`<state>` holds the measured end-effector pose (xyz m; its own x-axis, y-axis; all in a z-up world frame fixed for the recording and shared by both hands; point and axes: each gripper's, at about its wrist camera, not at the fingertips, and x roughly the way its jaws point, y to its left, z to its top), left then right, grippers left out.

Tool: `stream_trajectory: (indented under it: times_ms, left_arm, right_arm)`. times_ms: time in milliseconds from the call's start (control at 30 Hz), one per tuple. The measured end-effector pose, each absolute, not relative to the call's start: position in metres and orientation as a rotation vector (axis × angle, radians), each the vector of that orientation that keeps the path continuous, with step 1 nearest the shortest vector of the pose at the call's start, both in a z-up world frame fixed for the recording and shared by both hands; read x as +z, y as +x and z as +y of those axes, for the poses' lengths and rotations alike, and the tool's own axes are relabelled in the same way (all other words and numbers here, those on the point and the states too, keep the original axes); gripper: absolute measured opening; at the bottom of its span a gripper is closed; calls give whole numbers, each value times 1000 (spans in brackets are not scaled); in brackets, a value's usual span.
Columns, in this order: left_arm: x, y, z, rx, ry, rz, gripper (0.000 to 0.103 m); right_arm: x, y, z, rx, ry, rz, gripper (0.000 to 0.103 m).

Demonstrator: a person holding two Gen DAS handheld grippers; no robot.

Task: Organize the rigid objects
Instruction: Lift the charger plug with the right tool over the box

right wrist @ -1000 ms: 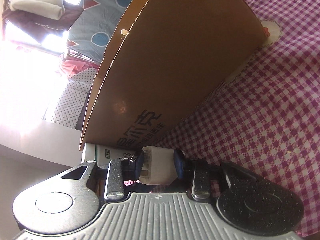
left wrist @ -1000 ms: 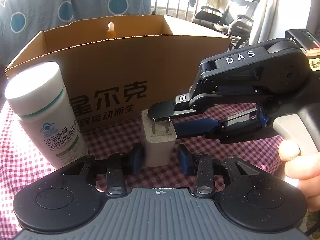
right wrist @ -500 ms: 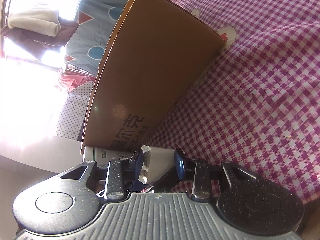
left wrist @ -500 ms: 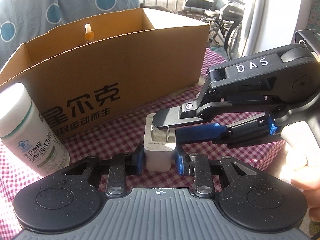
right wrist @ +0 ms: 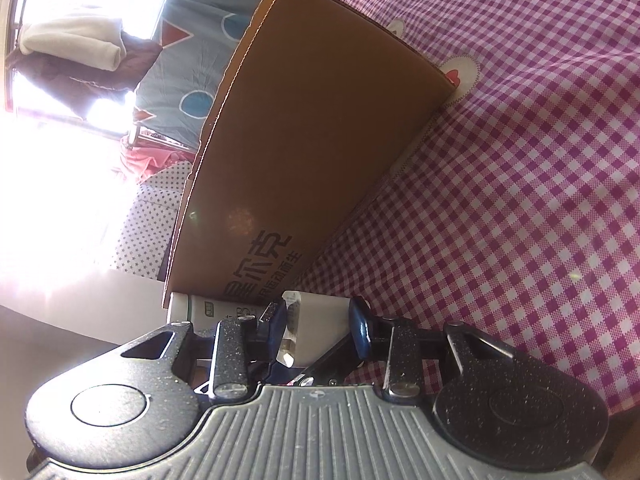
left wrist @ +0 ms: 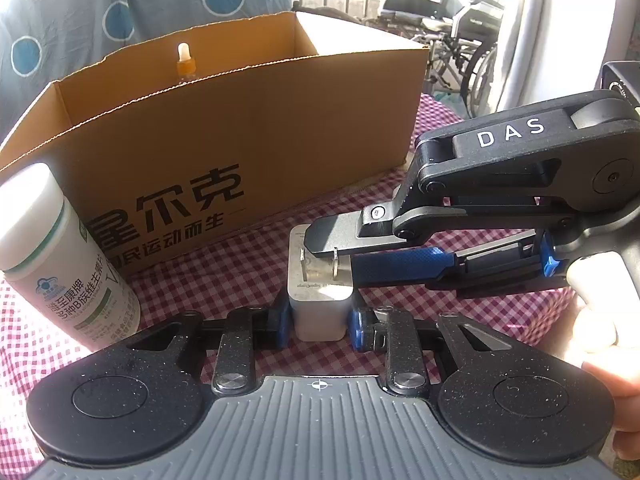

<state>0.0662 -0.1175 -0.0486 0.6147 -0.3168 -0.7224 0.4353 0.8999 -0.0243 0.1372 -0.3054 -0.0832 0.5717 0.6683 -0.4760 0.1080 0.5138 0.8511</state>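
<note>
A white plug adapter [left wrist: 320, 312] with two metal prongs is held upright above the checked cloth. My left gripper [left wrist: 320, 322] is shut on its lower body. My right gripper [right wrist: 320, 322] comes in from the right, its fingers [left wrist: 396, 266] around the adapter's [right wrist: 316, 320] top, at the prongs. A white supplement bottle [left wrist: 60, 256] stands at the left. An open cardboard box [left wrist: 248, 148] stands behind, with a dropper bottle [left wrist: 185, 60] inside.
The table carries a pink-and-white checked cloth [right wrist: 520, 200]. The box [right wrist: 312, 152] fills the space behind the adapter. Wheelchairs [left wrist: 452, 40] and a blue patterned fabric [left wrist: 120, 8] lie beyond the table. A hand [left wrist: 600, 320] holds the right gripper's handle.
My left gripper has closed onto the adapter's body and lifted with it. The right gripper stays on the adapter's top. The box and bottle sit lower and further left in view.
</note>
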Motion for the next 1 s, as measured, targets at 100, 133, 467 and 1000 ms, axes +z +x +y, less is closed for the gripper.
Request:
stream_trajectory:
  times_ms: [100, 133, 467, 1000]
  left_arm:
    - [-46, 64, -118, -433, 163, 790, 26]
    - [-45, 63, -118, -432, 164, 787, 26]
    - [-26, 49, -116, -418, 167, 734, 26]
    - [70, 117, -109, -357, 92, 576, 26]
  right_arm:
    - [-81, 138, -303, 406, 995, 919, 38]
    - [-80, 138, -303, 409, 996, 916, 38]
    - [-52, 131, -298, 431, 975, 872, 38]
    - [80, 213, -270, 531, 748, 725, 38]
